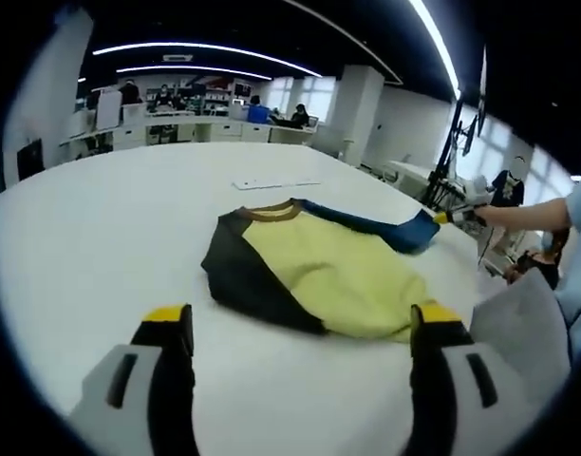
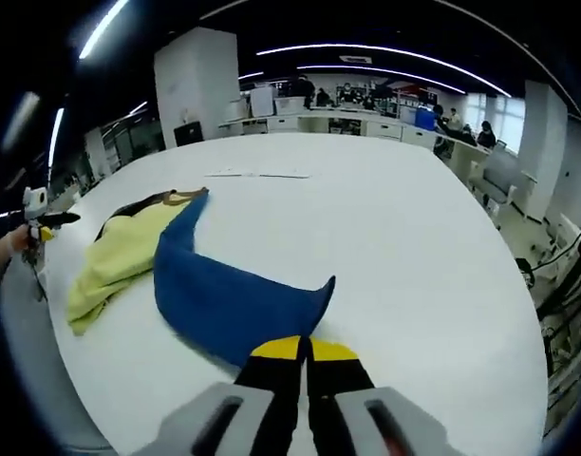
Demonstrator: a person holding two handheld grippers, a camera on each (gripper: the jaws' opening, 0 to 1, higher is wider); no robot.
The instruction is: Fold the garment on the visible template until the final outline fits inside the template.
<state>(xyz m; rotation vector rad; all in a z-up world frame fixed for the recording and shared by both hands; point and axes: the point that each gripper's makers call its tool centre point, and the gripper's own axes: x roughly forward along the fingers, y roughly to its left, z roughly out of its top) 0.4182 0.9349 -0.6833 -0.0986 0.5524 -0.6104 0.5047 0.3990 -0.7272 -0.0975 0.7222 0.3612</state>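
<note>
While the yellow garment (image 1: 333,275) lies spread near the middle of the white counter (image 1: 101,228), its blue sleeve (image 2: 229,304) is pinched at the tip by the right gripper (image 2: 305,350), whose yellow-tipped fingers (image 2: 276,350) are pressed together on the cloth. In the left gripper view, the left gripper (image 1: 302,328) is seen held wide apart and empty, just short of the garment's near hem, with one black sleeve (image 1: 243,271) lying folded along the body. A thin white strip (image 1: 276,182) is seen on the counter beyond the collar; whether it marks the template cannot be told. If the blue sleeve is pulled too hard, the whole garment could be dragged sideways, since nothing pins the body. If the thin pinch slips, the sleeve could be dropped crumpled and short of the body.
</note>
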